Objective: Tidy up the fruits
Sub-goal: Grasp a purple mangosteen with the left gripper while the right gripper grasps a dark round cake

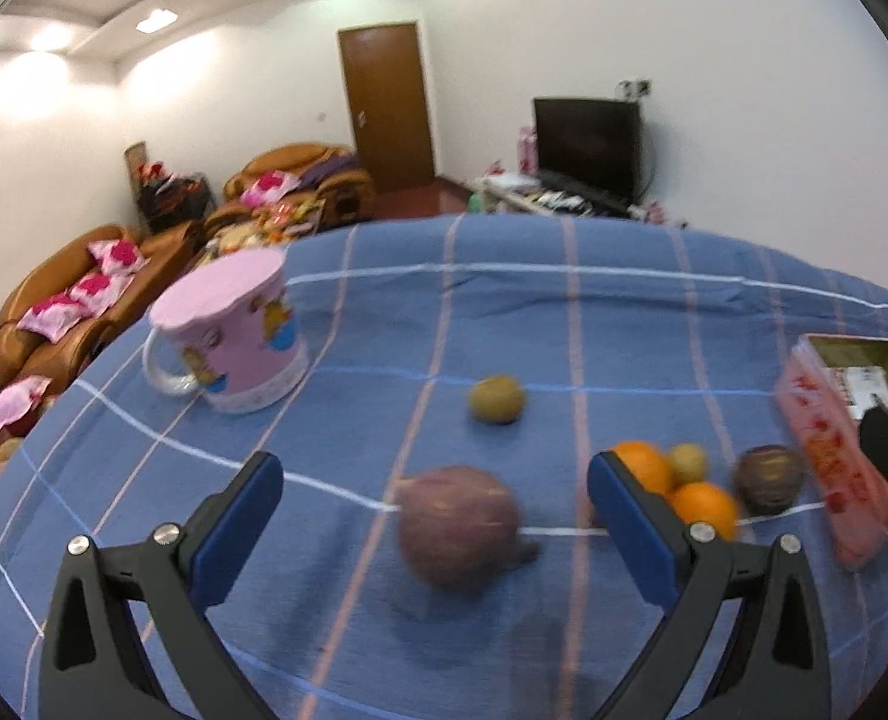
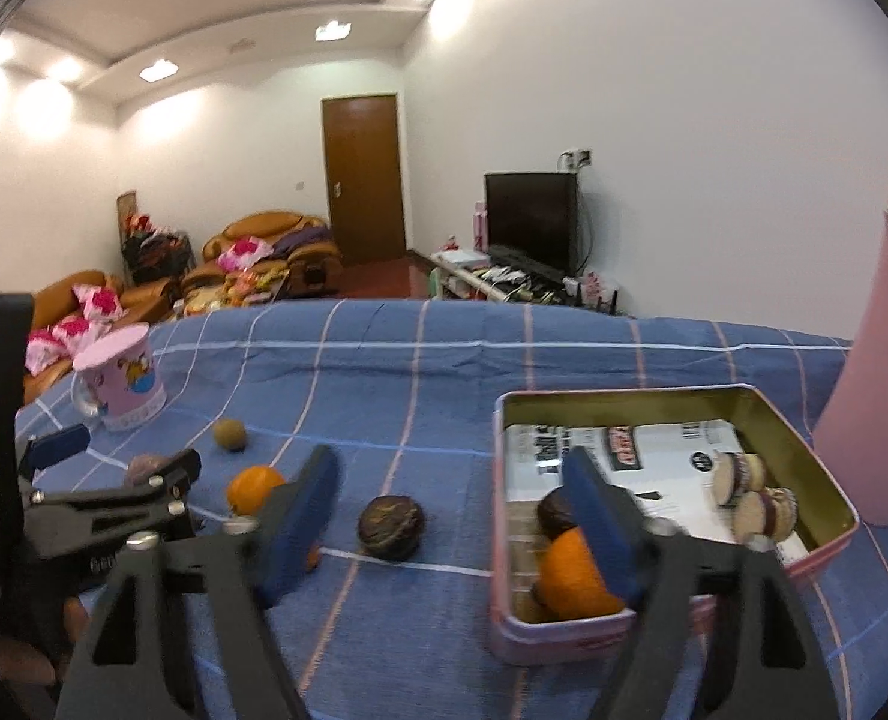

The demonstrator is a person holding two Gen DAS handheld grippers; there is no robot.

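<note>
A white-walled room with tan leather sofas (image 1: 54, 324) and a dark television (image 2: 531, 219) lies behind the desk (image 1: 504, 312), draped in blue checked cloth. Far left stands a pink cup (image 1: 234, 330). A rectangular metal tin (image 2: 828, 474) at right holds an orange (image 2: 570, 576); round fruits lie scattered nearby. Both the left gripper (image 1: 435, 498) and right gripper (image 2: 450, 480) are spread, empty.

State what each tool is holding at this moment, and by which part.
Nothing is held. The left tool stands open around empty air above the blurred purple round fruit; the right tool is open and empty.
</note>
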